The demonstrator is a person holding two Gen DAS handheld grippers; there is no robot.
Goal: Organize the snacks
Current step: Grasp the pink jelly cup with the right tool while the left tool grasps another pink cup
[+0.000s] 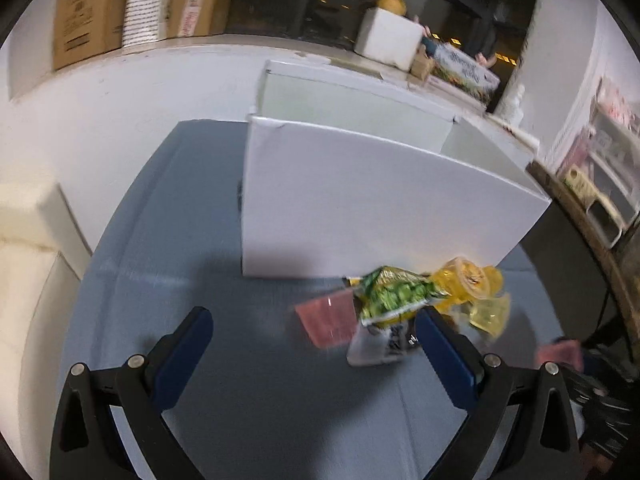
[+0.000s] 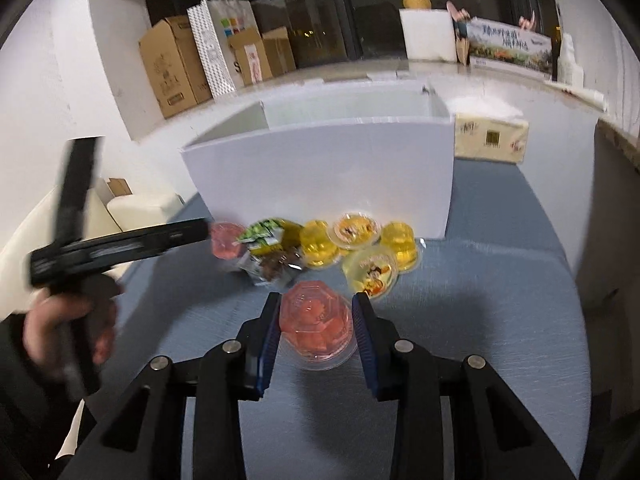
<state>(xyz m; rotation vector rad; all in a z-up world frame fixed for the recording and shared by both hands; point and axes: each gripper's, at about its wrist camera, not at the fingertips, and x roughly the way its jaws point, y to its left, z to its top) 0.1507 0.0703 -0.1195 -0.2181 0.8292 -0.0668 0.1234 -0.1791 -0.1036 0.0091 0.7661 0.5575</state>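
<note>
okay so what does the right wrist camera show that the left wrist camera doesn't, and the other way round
Only the right wrist view shows the right hand-held gripper straddling a pink jelly cup, and the tissue pack.

Only the left wrist view shows the left hand-held gripper's open fingers, holding nothing, and cream foam blocks.

Both show the white box, the yellow jelly cups, the green snack bag and the blue tabletop.

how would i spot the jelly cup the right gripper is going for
Find the big white box on the blue table; snacks are heaped at its front. Nearer the camera, apart from the heap, one red jelly cup sits between the right gripper fingers; the closest neighbours are yellow.
</note>
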